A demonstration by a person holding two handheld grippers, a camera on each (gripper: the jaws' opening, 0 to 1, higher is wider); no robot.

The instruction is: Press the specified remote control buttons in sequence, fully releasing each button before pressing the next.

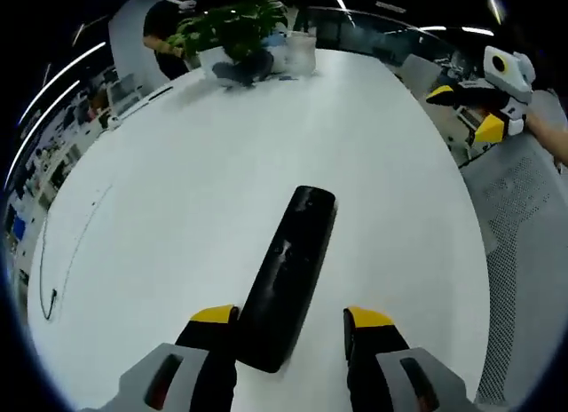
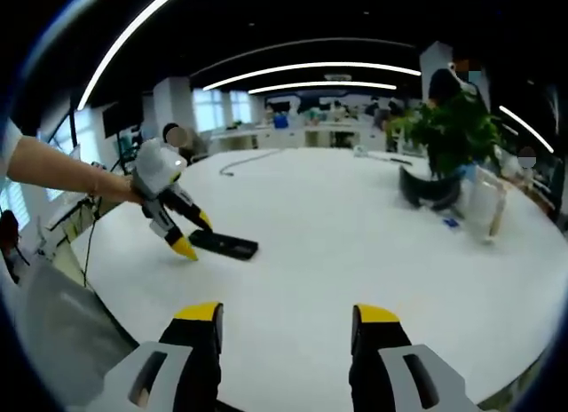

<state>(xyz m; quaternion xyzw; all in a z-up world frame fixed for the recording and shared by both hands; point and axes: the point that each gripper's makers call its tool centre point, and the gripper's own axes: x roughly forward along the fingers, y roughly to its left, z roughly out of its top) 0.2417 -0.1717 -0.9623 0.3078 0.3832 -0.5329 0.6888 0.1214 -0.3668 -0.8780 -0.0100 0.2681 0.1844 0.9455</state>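
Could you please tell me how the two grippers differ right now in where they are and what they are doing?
The left gripper sits low over the white round table, its open yellow-tipped jaws straddling the near end of the black oblong remote control. The right gripper hangs back near the table's edge, its jaws open on nothing, away from the remote. Both have grey bodies with yellow-tipped jaws, and both are open.

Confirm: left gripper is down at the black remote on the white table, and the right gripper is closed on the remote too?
Not quite. The right gripper is open, holds nothing and hangs well away from the remote, as the right gripper view shows. The rest stands: the left gripper is down at the black remote on the white table.
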